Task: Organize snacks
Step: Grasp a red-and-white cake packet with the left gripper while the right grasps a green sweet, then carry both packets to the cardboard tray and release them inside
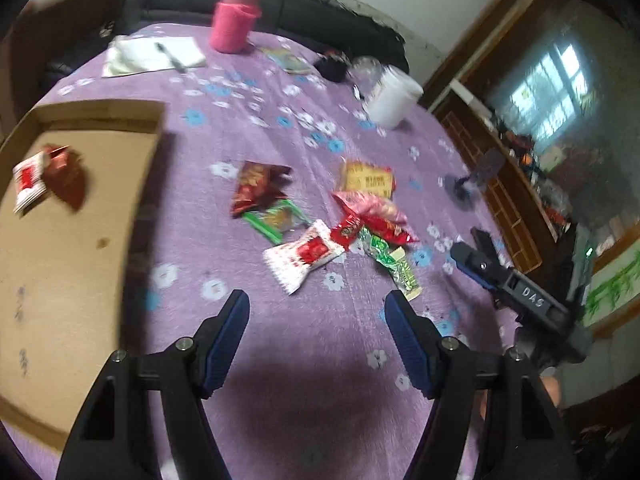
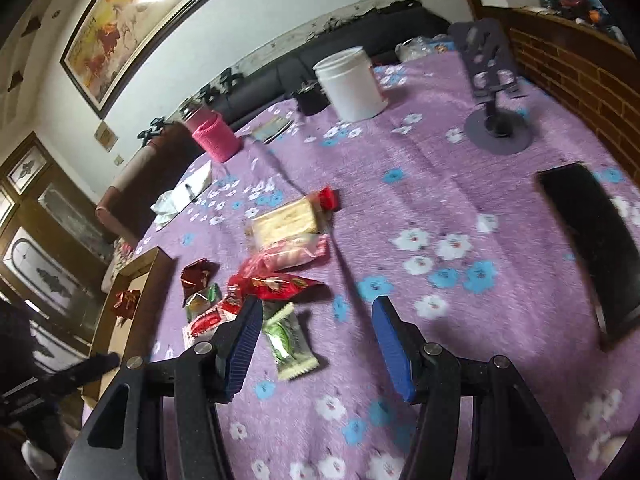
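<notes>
A loose scatter of small snack packets lies on the purple flowered tablecloth ahead of me; seen from my left gripper, a white and red crinkled packet lies just beyond its tips, with a green foil packet beside the right-hand finger; seen from my right gripper, that green foil packet lies between the fingers, close to the left-hand one, not touched; red packets and a pale yellow wafer packet sit further out.

A shallow brown cardboard tray lies at the left edge of the table, well apart from the scatter; two packets, one white and red, one dark red, lie in its far corner; the rest of its floor is bare; the cloth directly beneath both grippers is open; a white plastic tub, a pink sleeved bottle and a dark phone stand stand toward the far edge; a flat black slab lies at the right.

Both pairs of jaws stand released, parted about midway, gripping nothing.
</notes>
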Demonstrator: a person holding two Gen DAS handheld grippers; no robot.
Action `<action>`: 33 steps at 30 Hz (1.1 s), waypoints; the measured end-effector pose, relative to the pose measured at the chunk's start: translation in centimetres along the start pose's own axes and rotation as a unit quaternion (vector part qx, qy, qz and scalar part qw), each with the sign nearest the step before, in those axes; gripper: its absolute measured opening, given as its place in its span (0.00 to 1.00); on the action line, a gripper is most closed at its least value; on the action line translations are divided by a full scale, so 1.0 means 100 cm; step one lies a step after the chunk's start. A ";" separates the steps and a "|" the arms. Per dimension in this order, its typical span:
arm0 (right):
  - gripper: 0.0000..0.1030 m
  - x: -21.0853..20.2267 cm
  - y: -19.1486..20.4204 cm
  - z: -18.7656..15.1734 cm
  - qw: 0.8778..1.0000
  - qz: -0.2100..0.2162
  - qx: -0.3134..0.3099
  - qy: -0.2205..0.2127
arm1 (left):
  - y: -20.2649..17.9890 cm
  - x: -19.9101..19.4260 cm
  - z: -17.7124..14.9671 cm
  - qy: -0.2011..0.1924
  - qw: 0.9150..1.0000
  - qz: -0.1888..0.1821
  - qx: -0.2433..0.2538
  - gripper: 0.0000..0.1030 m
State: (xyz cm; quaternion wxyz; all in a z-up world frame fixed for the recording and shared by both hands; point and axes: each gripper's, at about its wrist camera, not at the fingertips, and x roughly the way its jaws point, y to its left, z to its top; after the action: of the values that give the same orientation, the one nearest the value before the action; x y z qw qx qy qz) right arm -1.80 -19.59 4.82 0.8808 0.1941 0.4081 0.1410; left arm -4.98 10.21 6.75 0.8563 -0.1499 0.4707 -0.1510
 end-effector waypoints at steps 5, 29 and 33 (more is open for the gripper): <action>0.59 0.033 0.017 -0.008 0.998 0.006 -0.053 0.043 | -0.028 0.052 0.011 0.003 0.991 0.066 0.118 0.67; 0.25 0.035 0.020 -0.025 0.995 -0.034 -0.087 0.031 | -0.032 0.018 -0.029 -0.027 0.990 0.058 0.127 0.23; 0.25 0.021 0.023 -0.027 0.996 -0.036 -0.077 0.023 | -0.030 -0.011 -0.034 -0.057 0.991 0.022 0.115 0.23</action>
State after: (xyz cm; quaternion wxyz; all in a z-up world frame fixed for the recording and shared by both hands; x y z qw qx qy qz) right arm -2.80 -16.08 2.85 0.8881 0.1075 0.4227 0.1451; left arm -8.78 7.50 7.06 0.8964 -0.0485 0.4035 -0.1768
